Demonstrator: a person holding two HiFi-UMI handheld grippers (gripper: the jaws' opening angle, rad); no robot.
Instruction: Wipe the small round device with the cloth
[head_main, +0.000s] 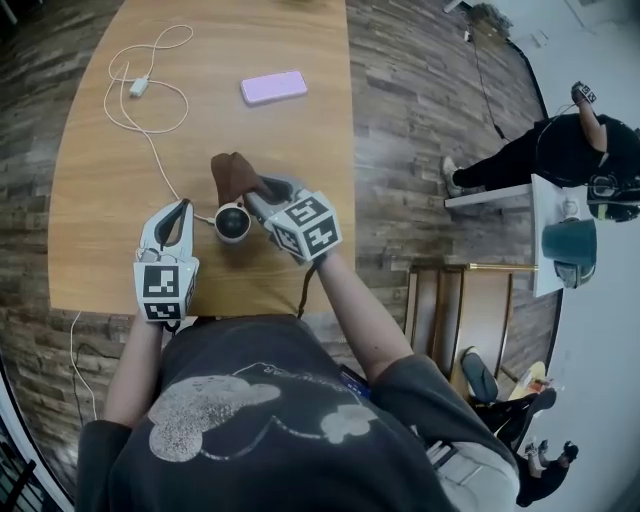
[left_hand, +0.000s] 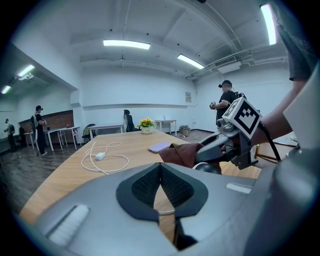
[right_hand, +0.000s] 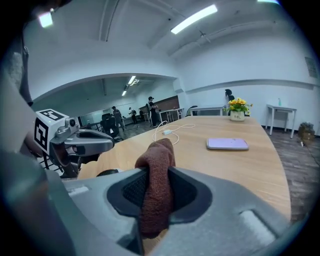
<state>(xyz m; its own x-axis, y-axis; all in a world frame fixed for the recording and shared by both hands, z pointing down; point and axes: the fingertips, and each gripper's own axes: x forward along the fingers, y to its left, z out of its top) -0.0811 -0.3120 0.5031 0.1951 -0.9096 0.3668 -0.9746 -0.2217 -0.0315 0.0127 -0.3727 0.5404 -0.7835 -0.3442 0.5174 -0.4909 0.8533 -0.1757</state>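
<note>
Grip: your right tongs (right_hand: 157, 172) pinch the brown knitted cloth (right_hand: 156, 205) just beside the small round black-and-white device (head_main: 232, 222), ready to wipe; your left tongs (left_hand: 160, 169) sit pressed together opposite.

Wooden table (head_main: 95, 215), pink phone (head_main: 273, 87), white cable (head_main: 139, 86), round device (head_main: 232, 222)

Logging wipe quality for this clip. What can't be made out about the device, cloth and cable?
Small round device: surface too small in the head view; in the left gripper view only a dark part shows between the two grippers.
Cloth: whether it touches the device is hidden under the right gripper, head view.
White cable: whether the left gripper pinches it, too small to tell.
</note>
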